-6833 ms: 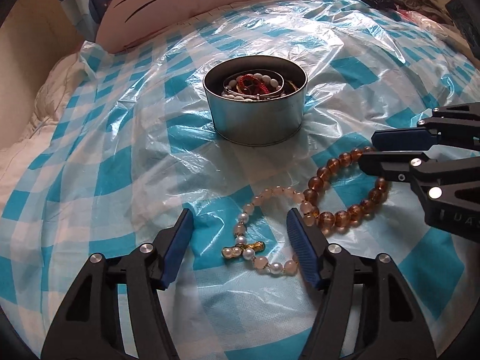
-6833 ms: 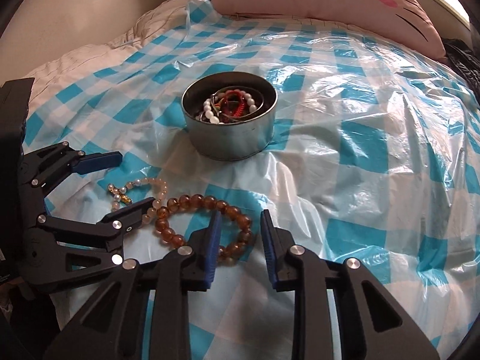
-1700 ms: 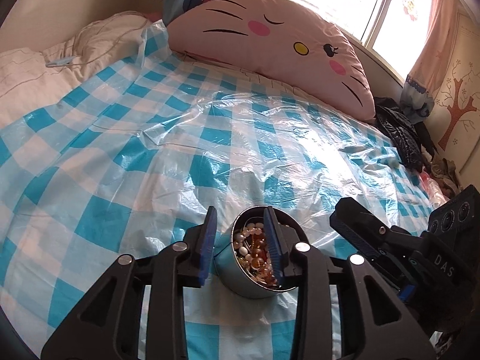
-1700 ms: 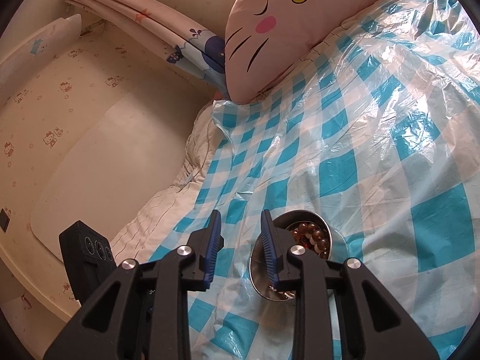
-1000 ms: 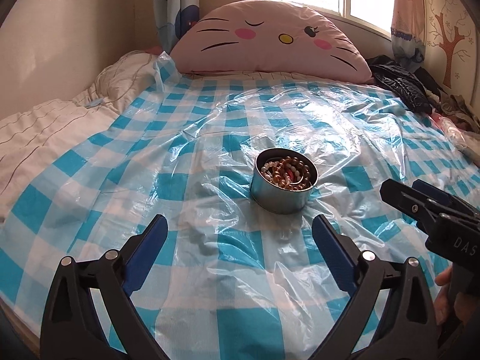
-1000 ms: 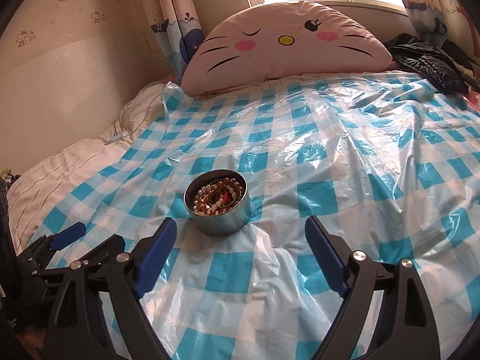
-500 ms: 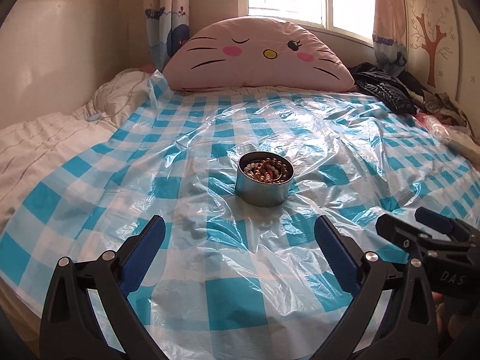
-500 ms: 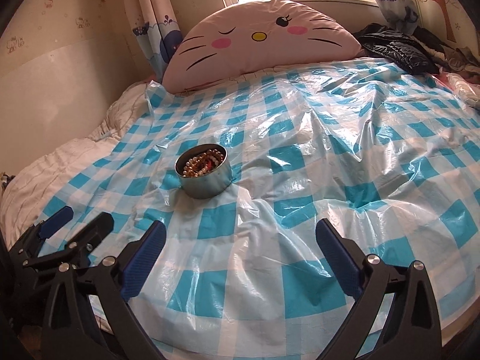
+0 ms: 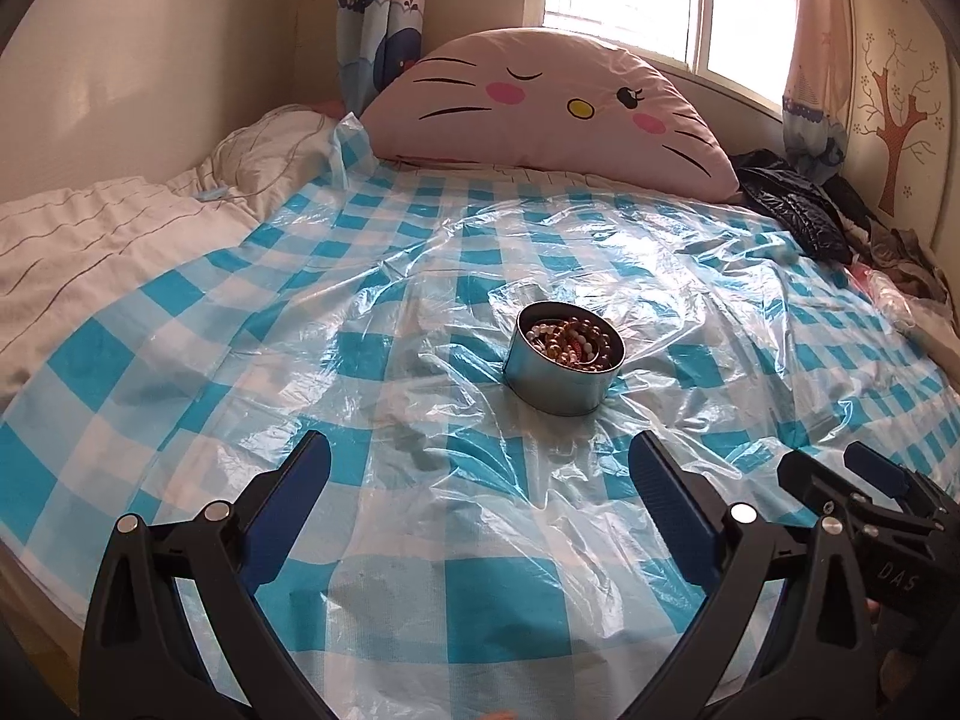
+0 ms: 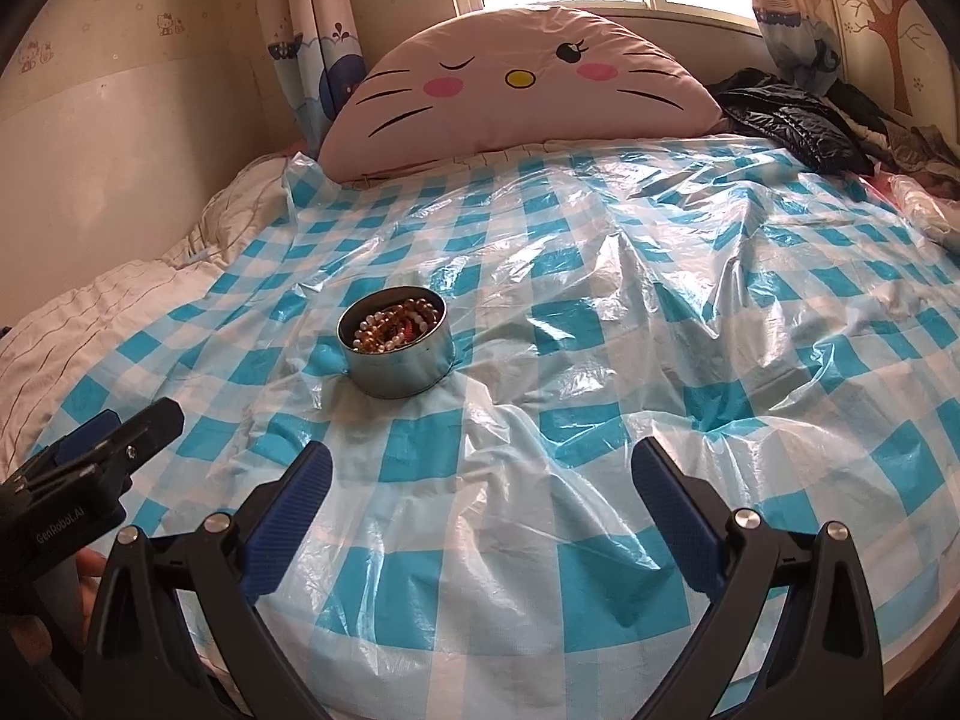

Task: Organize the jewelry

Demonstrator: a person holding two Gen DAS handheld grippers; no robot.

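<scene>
A round metal tin [image 9: 563,367] stands on the blue-and-white checked plastic sheet [image 9: 420,312] over the bed. It holds pearl, amber and red bead bracelets [image 9: 570,343]. It also shows in the right wrist view [image 10: 396,354], with the beads [image 10: 393,324] inside. My left gripper [image 9: 480,468] is open wide and empty, well in front of the tin. My right gripper [image 10: 480,474] is open wide and empty, near the bed's front edge, right of the tin. Each gripper shows at the edge of the other's view, the right [image 9: 864,495] and the left [image 10: 114,429].
A pink cat-face pillow [image 9: 540,114] leans at the head of the bed under the window. A rumpled white quilt [image 9: 90,240] lies at the left. Dark clothes [image 9: 798,210] are piled at the back right. A wall [image 9: 150,72] runs along the left.
Both grippers have pulled back from the tin toward the bed's front edge, and both have opened wide. The two bracelets once on the sheet now lie in the tin.
</scene>
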